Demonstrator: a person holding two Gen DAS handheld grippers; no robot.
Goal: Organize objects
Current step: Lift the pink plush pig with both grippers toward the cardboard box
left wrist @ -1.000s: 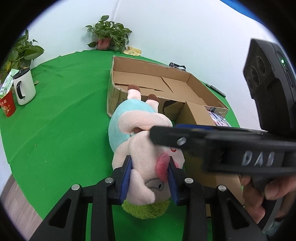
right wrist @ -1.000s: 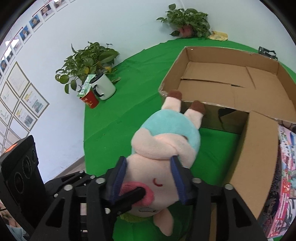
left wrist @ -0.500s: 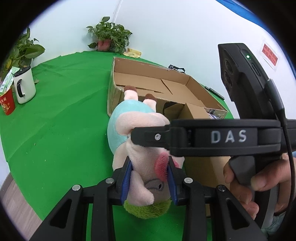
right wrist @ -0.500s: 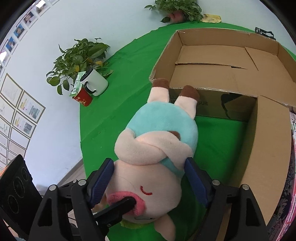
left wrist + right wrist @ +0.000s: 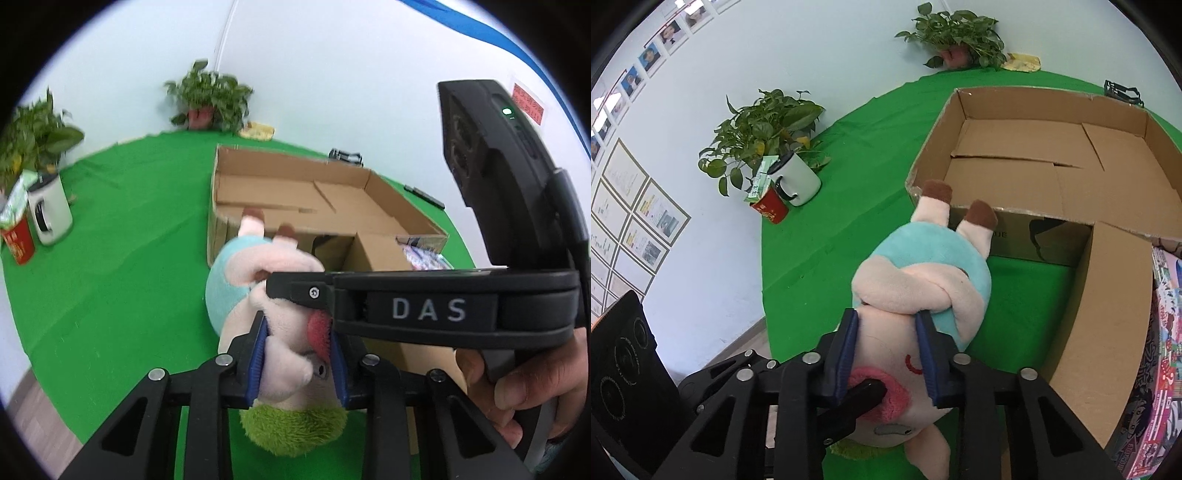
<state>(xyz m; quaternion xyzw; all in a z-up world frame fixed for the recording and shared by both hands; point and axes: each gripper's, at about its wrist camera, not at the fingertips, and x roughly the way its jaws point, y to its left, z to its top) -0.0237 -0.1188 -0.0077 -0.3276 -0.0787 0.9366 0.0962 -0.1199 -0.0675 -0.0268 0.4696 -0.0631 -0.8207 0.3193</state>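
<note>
A pink plush pig (image 5: 919,295) in a light blue shirt, with green hair, hangs upside down over the green cloth, its brown feet near the front wall of an open cardboard box (image 5: 1052,173). My left gripper (image 5: 297,354) is shut on the pig's (image 5: 258,280) head. My right gripper (image 5: 888,354) is shut on the pig's head from the other side. The right gripper's body crosses the left wrist view (image 5: 424,310). The box (image 5: 317,195) looks empty inside.
A white mug (image 5: 798,177) and a red cup (image 5: 770,206) stand by a potted plant (image 5: 761,125) at the cloth's left edge. Another plant (image 5: 956,33) stands at the back. A colourful printed box (image 5: 1156,369) lies at right beside the cardboard flap (image 5: 1108,314).
The right gripper opened wide half a second ago and has now shut again on the pig's head. The pig has risen slightly and moved toward the box; the left grip is unchanged.
</note>
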